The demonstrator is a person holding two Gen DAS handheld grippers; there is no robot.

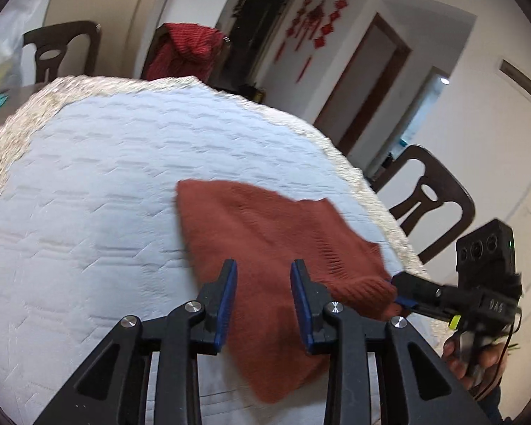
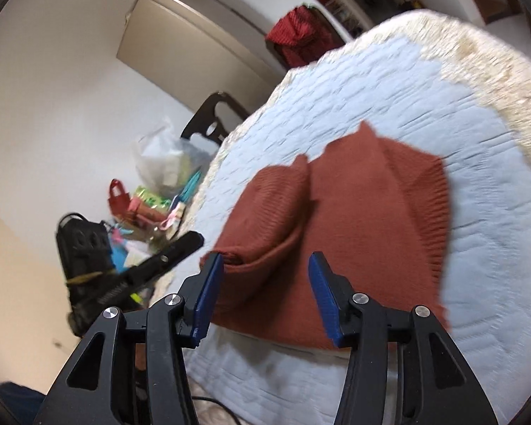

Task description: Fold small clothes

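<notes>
One quilted table cover (image 1: 88,184) carries the rust-red knit garment (image 1: 265,248), lying partly folded near the table's right edge. Left gripper (image 1: 263,301) hovers over the near hem, jaws partly apart and empty. Right gripper (image 2: 265,290) stands wide, empty, beside the folded sleeve (image 2: 272,209). Judgement: align edges first, pinch both layers together, then carry the fold flat, avoiding drag across the cover

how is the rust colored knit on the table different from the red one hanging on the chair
The rust knit garment lies partly folded on the white quilted table cover; the red garment hangs draped over a dark chair back beyond the table's far edge. The rust one is a brownish orange, the draped one a brighter, deeper red. The rust one sits right in front of both grippers; the red one is out of their way. Both look knitted.
</notes>
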